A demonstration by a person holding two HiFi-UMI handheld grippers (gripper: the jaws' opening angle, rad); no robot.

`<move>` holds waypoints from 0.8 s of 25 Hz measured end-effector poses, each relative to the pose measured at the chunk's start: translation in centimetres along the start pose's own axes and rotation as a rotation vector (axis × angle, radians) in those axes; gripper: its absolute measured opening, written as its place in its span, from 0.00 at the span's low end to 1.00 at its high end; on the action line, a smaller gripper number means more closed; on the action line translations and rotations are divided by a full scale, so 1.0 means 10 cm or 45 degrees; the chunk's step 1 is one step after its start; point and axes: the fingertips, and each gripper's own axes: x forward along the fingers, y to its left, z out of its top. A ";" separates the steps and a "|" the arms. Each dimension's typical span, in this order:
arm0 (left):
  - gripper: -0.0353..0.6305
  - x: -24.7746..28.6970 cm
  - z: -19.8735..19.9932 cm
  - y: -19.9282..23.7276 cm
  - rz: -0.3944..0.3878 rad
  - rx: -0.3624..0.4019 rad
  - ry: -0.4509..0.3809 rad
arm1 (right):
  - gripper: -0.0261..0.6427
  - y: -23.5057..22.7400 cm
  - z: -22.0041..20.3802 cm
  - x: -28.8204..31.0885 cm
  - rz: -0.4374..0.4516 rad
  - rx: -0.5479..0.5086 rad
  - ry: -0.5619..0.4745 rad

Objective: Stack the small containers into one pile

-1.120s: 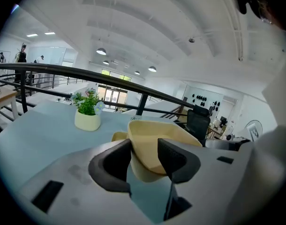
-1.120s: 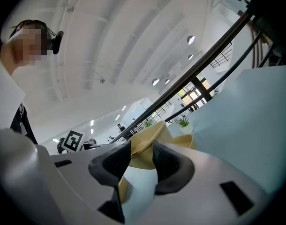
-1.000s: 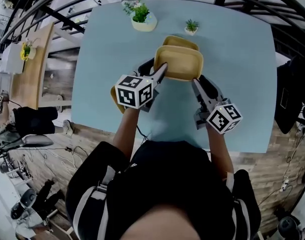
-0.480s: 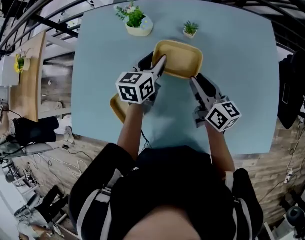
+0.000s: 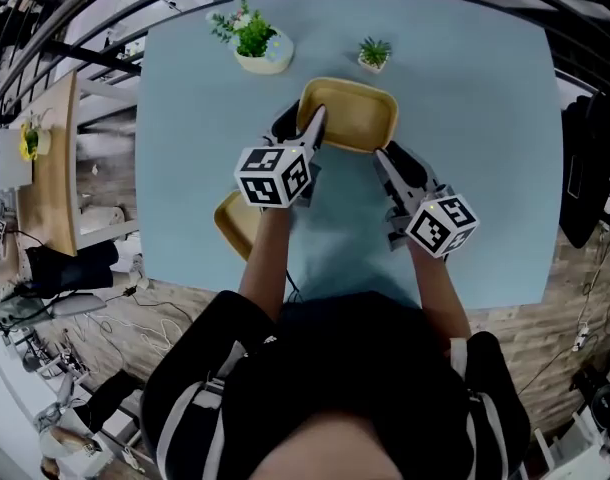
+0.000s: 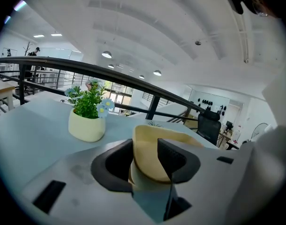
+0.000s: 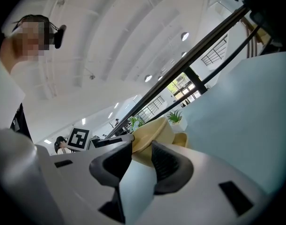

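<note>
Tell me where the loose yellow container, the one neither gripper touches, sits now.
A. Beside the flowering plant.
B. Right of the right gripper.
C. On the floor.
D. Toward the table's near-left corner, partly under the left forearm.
D: the head view shows the loose container toward the table's near-left corner, partly hidden by the left forearm, while the left gripper and right gripper clamp the central container.

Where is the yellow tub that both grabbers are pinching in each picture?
Head view: the yellow tub is a bit above the middle.
Left gripper view: the tub is low in the middle, with its wall between the jaws.
Right gripper view: the tub is in the middle, with its rim between the jaws.
Shared landmark: the flower pot, behind the tub to its left.
</note>
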 end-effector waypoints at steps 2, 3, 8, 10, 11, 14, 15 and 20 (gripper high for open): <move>0.29 0.08 -0.02 0.01 0.011 0.002 -0.002 | 0.24 -0.06 -0.01 0.03 -0.009 0.008 0.005; 0.29 0.11 -0.03 0.02 0.017 0.006 0.002 | 0.24 -0.10 -0.01 0.04 -0.013 0.013 0.007; 0.29 0.23 -0.13 0.04 0.034 0.033 0.019 | 0.24 -0.22 -0.04 0.06 -0.031 0.018 0.022; 0.29 0.27 -0.15 0.04 0.039 0.056 0.024 | 0.24 -0.25 -0.06 0.06 -0.038 0.019 0.029; 0.29 0.28 -0.17 0.04 0.044 0.073 0.030 | 0.24 -0.27 -0.07 0.06 -0.042 0.021 0.034; 0.29 0.30 -0.23 0.05 0.066 0.132 0.059 | 0.24 -0.29 -0.10 0.06 -0.047 0.026 0.046; 0.29 0.31 -0.25 0.06 0.071 0.148 0.070 | 0.24 -0.30 -0.12 0.07 -0.048 0.028 0.051; 0.29 0.36 -0.33 0.11 0.086 0.177 0.112 | 0.24 -0.35 -0.16 0.09 -0.049 0.027 0.078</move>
